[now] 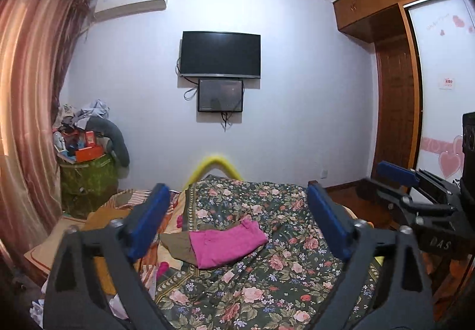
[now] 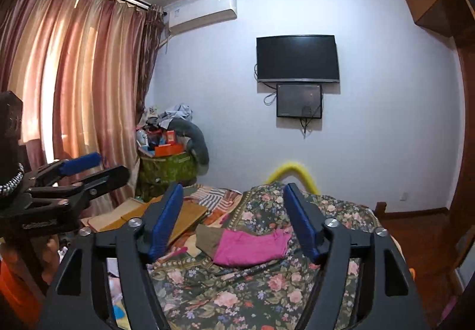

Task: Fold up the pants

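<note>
Grippers [image 1: 237, 217] apart, pink pants [image 1: 227, 245] seemingly folded

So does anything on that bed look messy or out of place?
Yes: the pink pants lie bunched on the floral bedspread, partly overlapping an olive-brown garment, not laid flat. Both grippers hover open above, holding nothing.

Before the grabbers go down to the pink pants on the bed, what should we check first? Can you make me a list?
1. Left hand-held gripper open and empty: ok.
2. Right hand-held gripper open and empty: ok.
3. Pink pants lying on the flowered blanket, in view: ok.
4. Pants already folded: looks so, a compact bundle, but cannot tell how neatly.
5. Nothing on top of the pants: ok; an olive cloth pokes out at their left edge.
6. Either gripper touching the pants: not yet.
</note>
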Action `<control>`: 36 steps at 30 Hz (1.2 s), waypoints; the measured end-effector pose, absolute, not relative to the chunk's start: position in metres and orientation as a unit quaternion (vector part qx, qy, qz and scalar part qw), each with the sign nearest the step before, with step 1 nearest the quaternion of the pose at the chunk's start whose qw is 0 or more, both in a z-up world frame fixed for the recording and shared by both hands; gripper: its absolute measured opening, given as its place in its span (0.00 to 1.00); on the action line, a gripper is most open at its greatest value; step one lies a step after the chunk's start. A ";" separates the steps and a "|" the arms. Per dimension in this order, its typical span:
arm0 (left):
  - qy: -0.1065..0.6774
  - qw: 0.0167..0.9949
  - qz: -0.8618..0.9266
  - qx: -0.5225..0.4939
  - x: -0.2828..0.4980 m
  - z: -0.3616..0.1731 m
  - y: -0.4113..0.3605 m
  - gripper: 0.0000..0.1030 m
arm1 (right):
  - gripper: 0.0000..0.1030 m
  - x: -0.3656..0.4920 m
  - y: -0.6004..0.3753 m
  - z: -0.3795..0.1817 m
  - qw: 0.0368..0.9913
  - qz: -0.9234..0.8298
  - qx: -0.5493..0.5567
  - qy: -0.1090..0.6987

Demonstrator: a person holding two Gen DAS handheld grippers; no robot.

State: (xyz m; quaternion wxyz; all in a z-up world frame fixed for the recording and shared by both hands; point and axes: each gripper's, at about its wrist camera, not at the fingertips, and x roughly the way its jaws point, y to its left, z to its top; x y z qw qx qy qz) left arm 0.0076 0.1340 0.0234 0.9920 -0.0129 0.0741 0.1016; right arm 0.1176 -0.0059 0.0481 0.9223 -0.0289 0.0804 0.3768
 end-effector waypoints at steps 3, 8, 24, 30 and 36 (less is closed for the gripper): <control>0.073 0.992 0.104 -0.020 0.001 0.020 0.133 0.99 | 0.93 0.110 -0.008 0.048 0.927 0.366 -0.028 0.076; 0.076 0.990 0.113 -0.023 -0.001 0.016 0.133 0.99 | 1.00 0.108 -0.010 0.049 0.931 0.356 -0.025 0.075; 0.084 0.989 0.118 -0.019 0.000 0.006 0.128 1.00 | 1.00 0.099 -0.021 0.037 0.933 0.349 -0.021 0.083; 0.088 0.989 0.116 -0.018 0.002 0.003 0.129 1.00 | 1.00 0.100 -0.023 0.035 0.933 0.348 -0.019 0.091; 0.090 0.989 0.114 -0.017 0.004 0.003 0.129 1.00 | 1.00 0.101 -0.027 0.035 0.933 0.346 -0.017 0.096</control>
